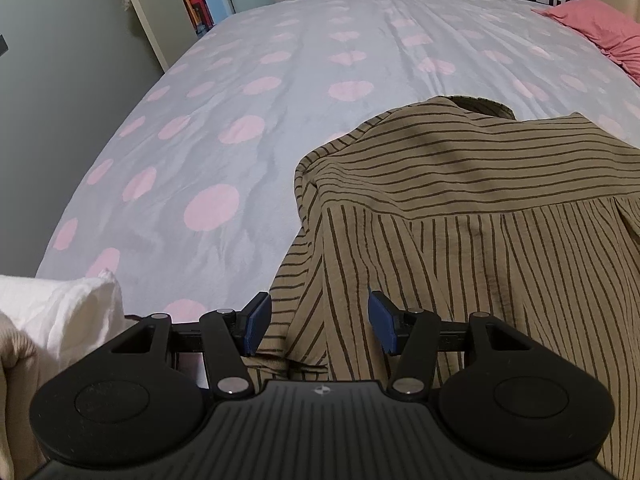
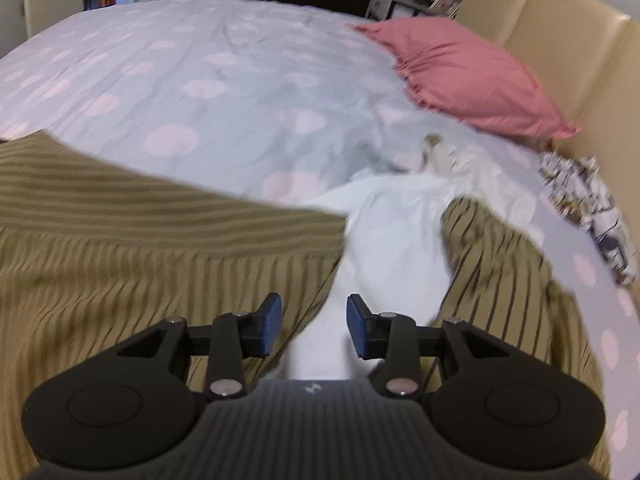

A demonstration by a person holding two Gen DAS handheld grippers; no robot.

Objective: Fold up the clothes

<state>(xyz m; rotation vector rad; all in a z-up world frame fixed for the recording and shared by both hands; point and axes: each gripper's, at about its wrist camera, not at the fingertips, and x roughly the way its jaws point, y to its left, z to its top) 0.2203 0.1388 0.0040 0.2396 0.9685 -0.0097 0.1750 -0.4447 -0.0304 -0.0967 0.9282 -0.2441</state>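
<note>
Lying spread on the near part of the bed, collar end away, back panel up: striped brown shirt [image 1: 460,208], still rumpled and, by the look of it, not yet folded. Seen from the left wrist, one side bunched and turned under along the near left edge, a yoke seam running across, the collar [image 1: 480,104] humped at the far end. Seen from the right wrist, blurred, the same shirt [image 2: 140,248] filling the lower left, with a further striped part [image 2: 504,256] off to the right, most likely a sleeve or front panel, split from the rest by a white garment [image 2: 388,240] lying between or beneath; hard to say which. Judged barely started: no crisp fold visible, sleeves not brought in, nothing stacked. Left gripper [image 1: 318,326] poised low over the shirt's near left edge, jaws standing wide apart, cloth visible between the blue pads but nothing pinched. Right gripper [image 2: 314,328] likewise parted, hovering over the white strip with striped fabric to either side, gripping nothing. Waiting further out: a white cloth [image 1: 68,312] at the left gripper's near left, a patterned white item [image 2: 592,208] crumpled near the bed's right edge. Beyond those, polka-dot bedspread [image 1: 248,120], pink pillow [image 2: 472,80] against a cream headboard [image 2: 560,40].
</note>
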